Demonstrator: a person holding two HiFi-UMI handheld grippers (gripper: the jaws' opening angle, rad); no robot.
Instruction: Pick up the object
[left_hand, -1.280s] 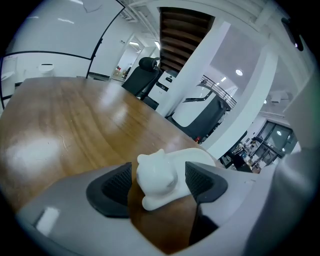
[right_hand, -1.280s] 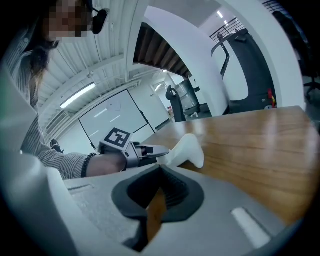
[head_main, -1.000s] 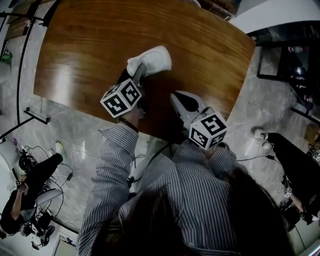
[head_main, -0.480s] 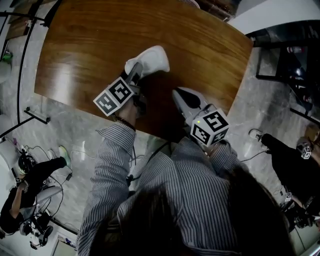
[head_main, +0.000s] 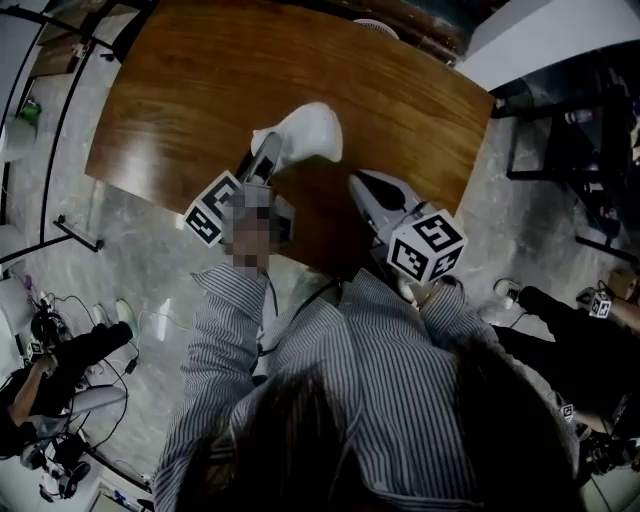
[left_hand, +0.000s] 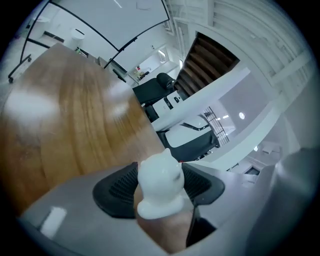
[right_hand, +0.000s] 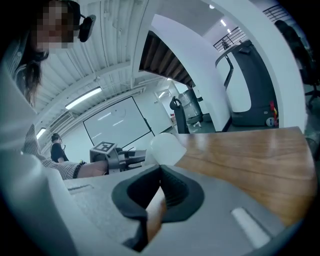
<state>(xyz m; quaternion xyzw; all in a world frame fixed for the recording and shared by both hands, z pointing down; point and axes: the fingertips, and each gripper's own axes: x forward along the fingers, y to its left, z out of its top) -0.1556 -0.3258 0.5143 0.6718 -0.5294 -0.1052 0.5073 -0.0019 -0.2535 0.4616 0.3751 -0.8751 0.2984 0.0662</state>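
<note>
A small white animal-shaped figurine (head_main: 306, 134) is at the middle of the brown wooden table (head_main: 190, 90). My left gripper (head_main: 268, 152) reaches to it from the near side. In the left gripper view the figurine (left_hand: 157, 192) stands between the two black pads (left_hand: 116, 189), which touch it on both sides; the left gripper (left_hand: 160, 175) is shut on it. My right gripper (head_main: 358, 184) rests to the right, near the table's front edge, shut with nothing in it. Its pads meet at the tip in the right gripper view (right_hand: 160, 172), where the figurine (right_hand: 167, 148) shows just beyond them.
The table's front edge (head_main: 300, 262) runs close to my body. A dark chair (head_main: 565, 120) stands to the right of the table. A person (head_main: 55, 375) sits on the tiled floor at the lower left, among cables. Another marker cube (head_main: 600, 305) shows at the far right.
The left gripper has rolled, its marker cube swinging left and down, with the white figurine staying at its tips. The right gripper has hardly moved.
</note>
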